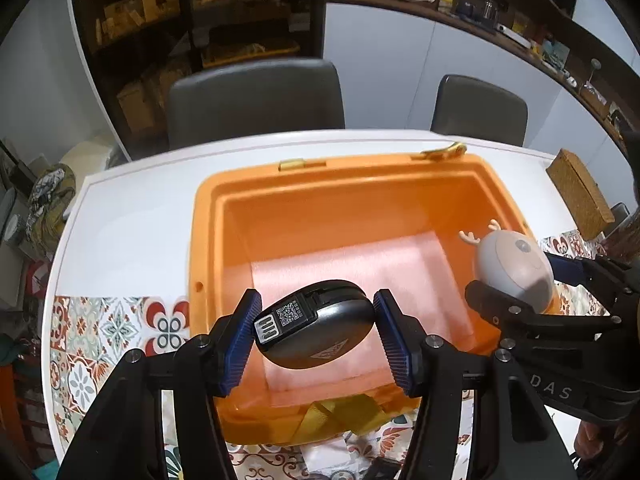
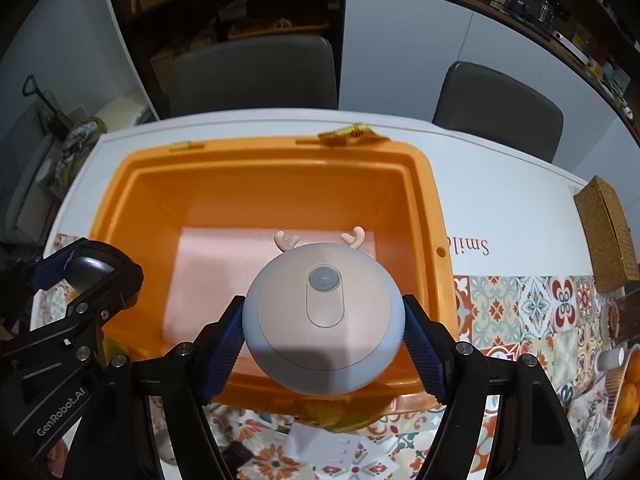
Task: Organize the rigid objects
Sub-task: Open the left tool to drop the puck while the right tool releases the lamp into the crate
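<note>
An open orange box (image 1: 208,216) (image 2: 436,216) with a pink foam pad (image 1: 352,264) (image 2: 224,272) on its floor stands on the white table. My left gripper (image 1: 316,328) is shut on a black oval device (image 1: 320,328) with a QR label, held above the box's near edge. My right gripper (image 2: 324,332) is shut on a round grey and beige device with small antlers (image 2: 324,320), held over the box's near right side. The antlered device also shows in the left wrist view (image 1: 516,268), and the left gripper shows in the right wrist view (image 2: 80,268).
A woven basket (image 1: 580,192) (image 2: 608,232) stands at the table's right. A patterned tile mat (image 1: 100,340) (image 2: 520,308) covers the near table. Two grey chairs (image 1: 256,100) (image 2: 500,108) stand behind the table. Oranges (image 2: 628,404) lie at the far right.
</note>
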Demonstrator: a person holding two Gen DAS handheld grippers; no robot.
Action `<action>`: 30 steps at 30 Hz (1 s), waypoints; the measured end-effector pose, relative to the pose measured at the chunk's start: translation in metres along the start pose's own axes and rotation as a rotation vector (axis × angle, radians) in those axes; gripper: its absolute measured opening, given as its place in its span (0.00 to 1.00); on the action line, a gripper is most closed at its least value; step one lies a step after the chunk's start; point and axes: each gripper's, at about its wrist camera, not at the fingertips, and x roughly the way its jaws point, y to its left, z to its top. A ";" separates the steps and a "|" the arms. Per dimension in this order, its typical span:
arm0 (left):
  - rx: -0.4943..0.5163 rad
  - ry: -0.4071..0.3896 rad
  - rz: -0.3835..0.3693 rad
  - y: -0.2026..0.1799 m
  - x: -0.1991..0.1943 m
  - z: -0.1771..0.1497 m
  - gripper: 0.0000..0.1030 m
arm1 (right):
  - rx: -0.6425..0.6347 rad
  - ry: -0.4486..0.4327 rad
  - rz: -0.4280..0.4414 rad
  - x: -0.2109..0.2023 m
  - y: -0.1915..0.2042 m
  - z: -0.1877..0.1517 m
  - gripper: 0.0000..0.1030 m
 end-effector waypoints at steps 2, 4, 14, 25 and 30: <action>-0.005 0.014 -0.001 0.001 0.004 -0.001 0.56 | 0.004 0.005 -0.001 0.003 -0.001 0.000 0.73; -0.007 0.026 0.001 0.001 0.007 -0.002 0.56 | 0.006 0.009 -0.002 0.005 -0.002 0.000 0.73; 0.000 -0.003 0.082 0.005 0.001 -0.002 0.74 | 0.014 0.023 0.002 0.011 -0.003 0.001 0.73; -0.008 -0.020 0.177 0.018 -0.015 -0.013 0.84 | 0.009 0.020 -0.010 0.014 0.003 0.002 0.73; -0.035 -0.025 0.165 0.023 -0.023 -0.019 0.85 | 0.011 -0.021 -0.027 0.005 0.004 0.000 0.81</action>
